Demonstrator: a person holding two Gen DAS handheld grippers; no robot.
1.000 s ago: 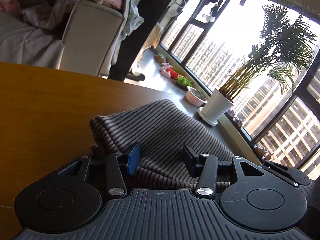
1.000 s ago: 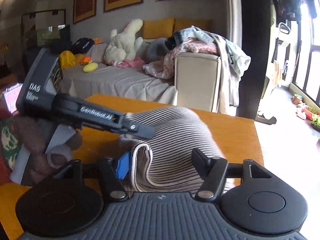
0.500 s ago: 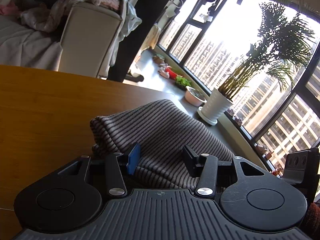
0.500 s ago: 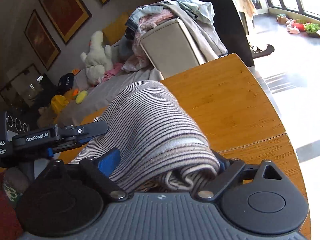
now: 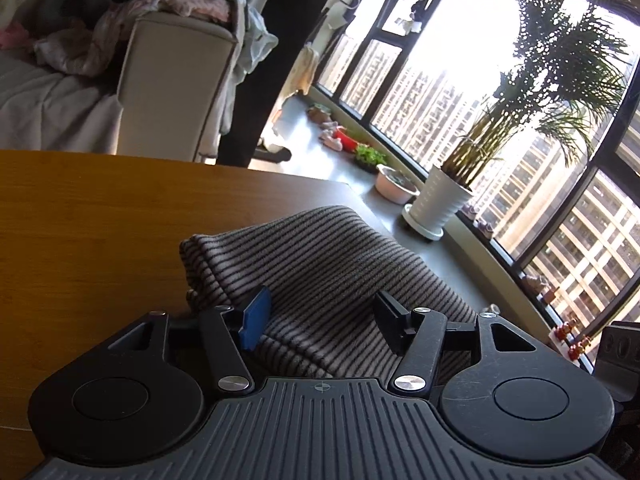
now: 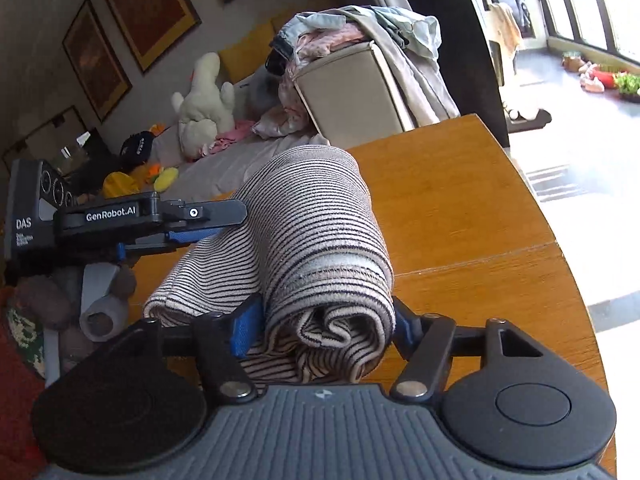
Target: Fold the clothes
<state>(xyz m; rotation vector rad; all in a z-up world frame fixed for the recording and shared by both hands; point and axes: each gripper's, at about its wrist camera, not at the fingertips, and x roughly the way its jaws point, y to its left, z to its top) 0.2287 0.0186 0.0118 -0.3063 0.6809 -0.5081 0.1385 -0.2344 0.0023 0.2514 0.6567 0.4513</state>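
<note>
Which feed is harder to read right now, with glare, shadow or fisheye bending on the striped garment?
Left wrist view: the big window is blown out, so the grey-and-black striped knit garment sits backlit and dim; frames bow heavily. Right wrist view: even light, stripes crisp on the rolled garment; only the sunlit floor glares.

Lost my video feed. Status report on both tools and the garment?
Left tool opening, striped garment between its fingers. Right tool closing on the rolled end. Wooden table beneath; nothing obstructing.

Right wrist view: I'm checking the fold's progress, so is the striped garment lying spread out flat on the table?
No, the striped garment is bunched into a thick roll on the wooden table, its rolled end between the right gripper fingers.
</note>
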